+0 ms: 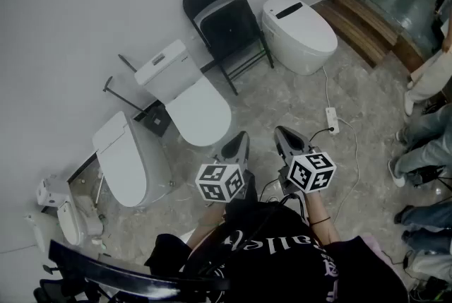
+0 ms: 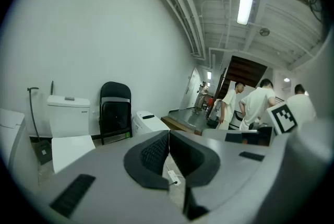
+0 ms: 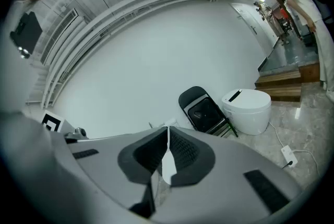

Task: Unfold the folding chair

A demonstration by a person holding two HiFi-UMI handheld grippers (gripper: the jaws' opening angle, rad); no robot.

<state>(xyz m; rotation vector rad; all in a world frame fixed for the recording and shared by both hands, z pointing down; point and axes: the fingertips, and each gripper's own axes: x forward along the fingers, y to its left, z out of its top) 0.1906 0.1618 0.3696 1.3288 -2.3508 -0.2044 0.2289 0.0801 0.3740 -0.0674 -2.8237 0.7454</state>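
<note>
Left gripper (image 2: 168, 135): fingers pressed together with nothing between them, held out in front of the person's chest.
Right gripper (image 3: 167, 133): fingers likewise closed and empty, just beside the left one.
Folding chair (image 1: 227, 25): black, leaning folded against the wall, well apart from both sets of fingertips and straight beyond them. In the left gripper view it stands to the left of the closed tips, in the right gripper view to their right.
Beside the chair: a white toilet (image 1: 300, 32) just to its right as seen past the fingertips, and a toilet with a cistern (image 1: 185, 92) to its left and nearer the fingers.
Step in hand: approach; neither gripper touches the chair yet.
Handling, as a judgement: stiff tube frame, fairly heavy for two-finger grips, smooth paint that may slip, hinges that swing freely once started.
Seat: it looks flat against the back, though the dim picture leaves the hinge unclear.
Where to take hold: one pair of fingers on the top rim of the backrest, the other on the front edge of the seat.
Risk: the feet sliding on the stone floor (image 1: 296, 104).
</note>
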